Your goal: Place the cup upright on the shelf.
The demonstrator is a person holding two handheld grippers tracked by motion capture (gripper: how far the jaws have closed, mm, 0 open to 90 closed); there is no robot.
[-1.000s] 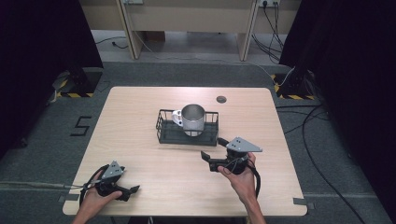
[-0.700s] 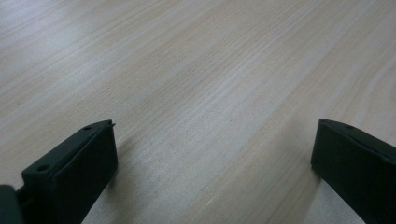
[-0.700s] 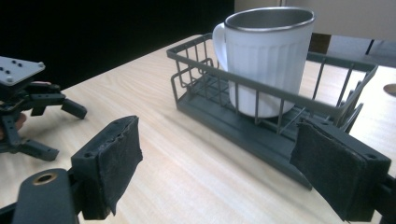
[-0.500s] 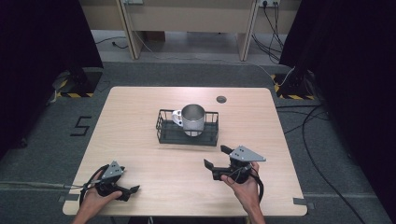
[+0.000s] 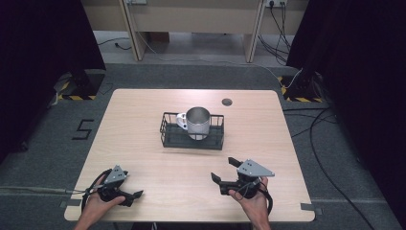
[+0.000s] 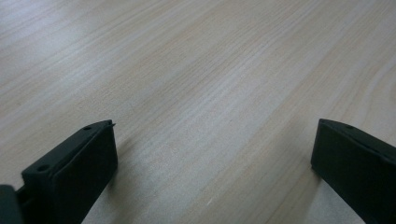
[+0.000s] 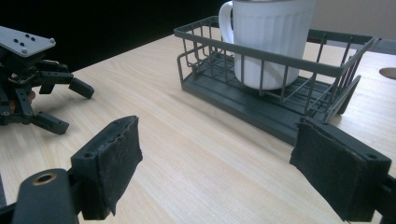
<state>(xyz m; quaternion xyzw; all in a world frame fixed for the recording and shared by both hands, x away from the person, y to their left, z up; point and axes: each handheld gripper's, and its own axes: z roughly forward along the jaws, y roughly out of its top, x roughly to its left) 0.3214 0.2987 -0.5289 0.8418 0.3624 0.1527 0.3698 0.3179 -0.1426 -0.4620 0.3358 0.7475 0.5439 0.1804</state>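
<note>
Pale wood surface. Metal mug upright in black wire basket, centre. Left claw near left, wide, empty. Right claw near right, wide, empty, well apart from basket.

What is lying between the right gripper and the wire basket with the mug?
Nothing: in the high view, bare table separates the right gripper from the basket holding the mug. The right gripper view agrees.
</note>
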